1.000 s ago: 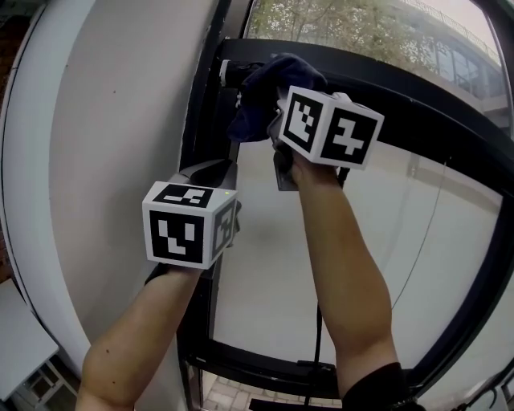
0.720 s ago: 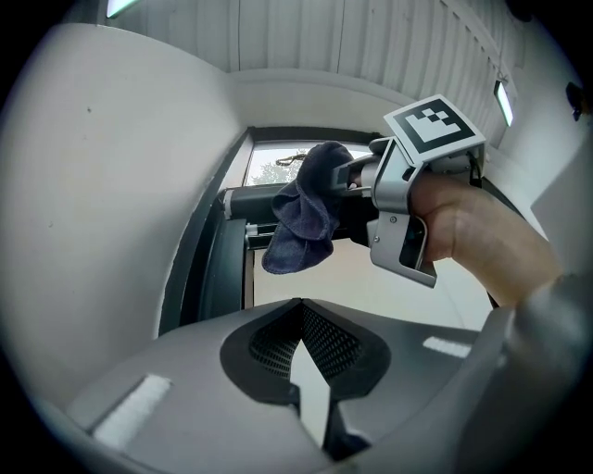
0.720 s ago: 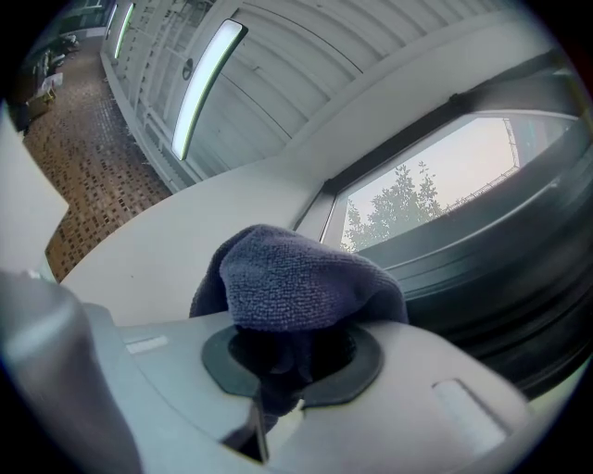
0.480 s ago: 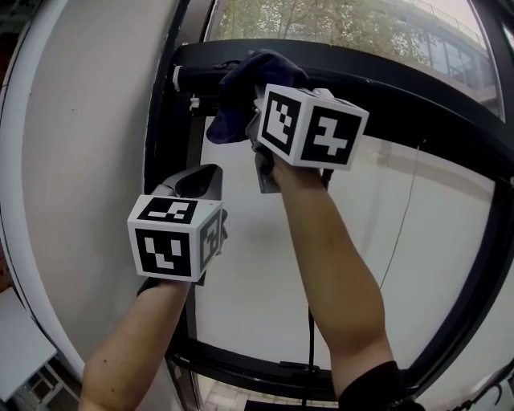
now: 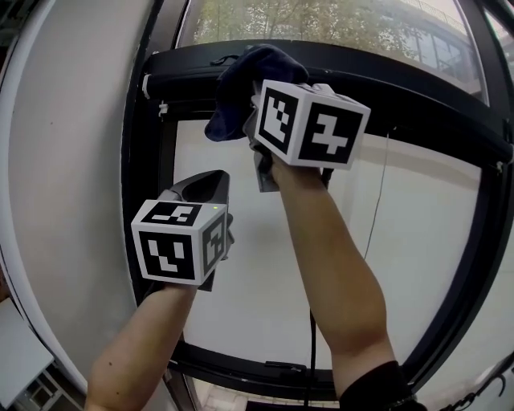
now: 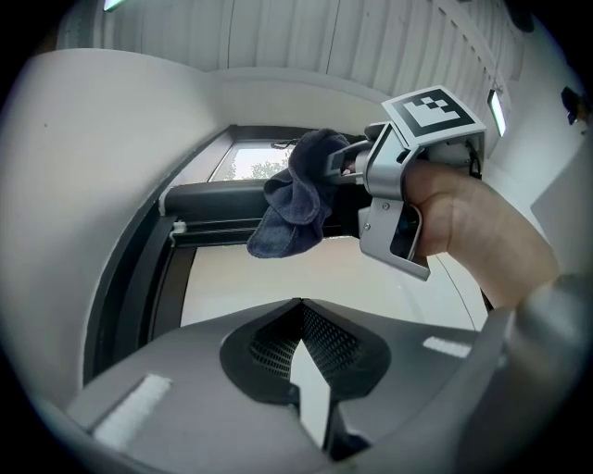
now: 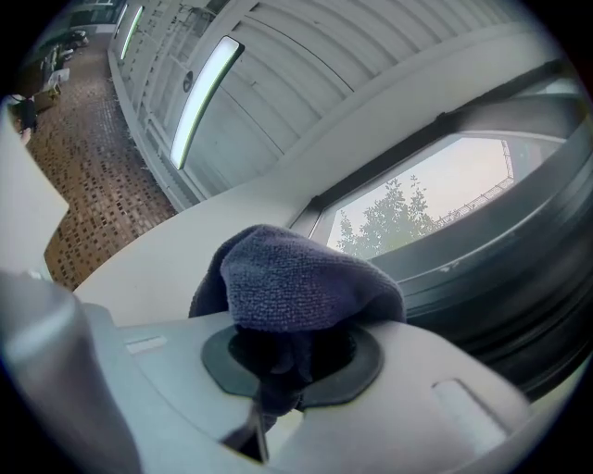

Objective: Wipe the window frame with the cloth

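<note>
**Cloth (image 5: 245, 80) up at the top rail (image 5: 401, 84), right gripper (image 7: 278, 375) clamped on it**

The right gripper is raised high, its jaws pressed onto the dark blue cloth. A pinch of fabric is squeezed between them, and the rest bulges out over the tips in a rounded wad. Dead ahead of those jaws, just past the wad, runs the black top rail of the window frame (image 5: 136, 209). In the head view the cloth sits right at the rail, near its left end, but I cannot tell whether it actually touches. A loose flap droops on the left side of the gripper. Behind the jaws the marker cube (image 5: 309, 124) faces back toward us, with the forearm (image 5: 337, 273) trailing below it.

Now the left gripper (image 5: 201, 186): it sits lower than the right one and off to its left, well short of the rail. Its jaws are brought together at the tips, with nothing between them. Beyond its tips lies the pale pane (image 5: 265, 281). To its left stands the frame's black upright, and further left the white wall (image 5: 64, 160). Seen along the left gripper's jaws, the right gripper and its cloth are up ahead and slightly to the right.

Above the rail, beyond the right gripper, green trees (image 5: 321, 20) show through the upper glass. A thin cord (image 5: 374, 217) hangs down the pane, right of the right forearm.
</note>
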### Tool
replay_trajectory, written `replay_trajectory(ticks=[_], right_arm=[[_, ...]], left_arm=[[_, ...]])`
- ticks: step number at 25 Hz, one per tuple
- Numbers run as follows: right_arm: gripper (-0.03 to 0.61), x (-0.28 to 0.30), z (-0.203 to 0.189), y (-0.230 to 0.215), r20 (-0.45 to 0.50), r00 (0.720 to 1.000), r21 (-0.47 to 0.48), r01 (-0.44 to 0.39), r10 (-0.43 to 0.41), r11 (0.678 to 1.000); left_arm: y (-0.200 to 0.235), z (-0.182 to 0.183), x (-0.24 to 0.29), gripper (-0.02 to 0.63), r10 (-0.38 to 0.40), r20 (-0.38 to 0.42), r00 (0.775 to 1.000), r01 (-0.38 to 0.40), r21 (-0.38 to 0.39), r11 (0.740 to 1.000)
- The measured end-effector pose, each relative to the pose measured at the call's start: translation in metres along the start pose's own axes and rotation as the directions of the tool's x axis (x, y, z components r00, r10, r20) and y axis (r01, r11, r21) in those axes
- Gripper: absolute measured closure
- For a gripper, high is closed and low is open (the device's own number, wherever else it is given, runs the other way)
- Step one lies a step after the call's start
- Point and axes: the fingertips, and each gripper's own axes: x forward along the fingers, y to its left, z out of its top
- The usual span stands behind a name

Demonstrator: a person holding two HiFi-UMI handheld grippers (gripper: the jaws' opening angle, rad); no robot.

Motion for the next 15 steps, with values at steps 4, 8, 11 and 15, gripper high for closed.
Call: replay_trajectory(ticks=[4, 8, 11, 15], right_arm=[[0.529, -0.018, 0.012, -0.023, 0.009, 0.999, -0.026, 0.035, -0.034, 0.999], [0.529, -0.034, 0.018, -0.042, 0.007, 0.998, -0.045, 0.059, -0.059, 0.997], [0.529, -0.045, 0.021, -0.055, 0.006, 0.997, -0.070, 0.079, -0.079, 0.994], [0.529, -0.060, 0.024, -0.071, 0.000, 0.996, -0.081, 0.089, -0.089, 0.993]], left_arm=[[-0.025, 0.000, 0.009, 0.620, -0.040, 0.002, 0.999, 0.040, -0.028, 0.999], [-0.048, 0.003, 0.016, 0.620, -0.069, 0.008, 0.998, 0.069, -0.028, 0.997], [-0.068, 0.005, 0.022, 0.620, -0.105, 0.016, 0.994, 0.105, -0.050, 0.993], [-0.093, 0.005, 0.030, 0.620, -0.143, 0.014, 0.990, 0.144, -0.058, 0.988]])
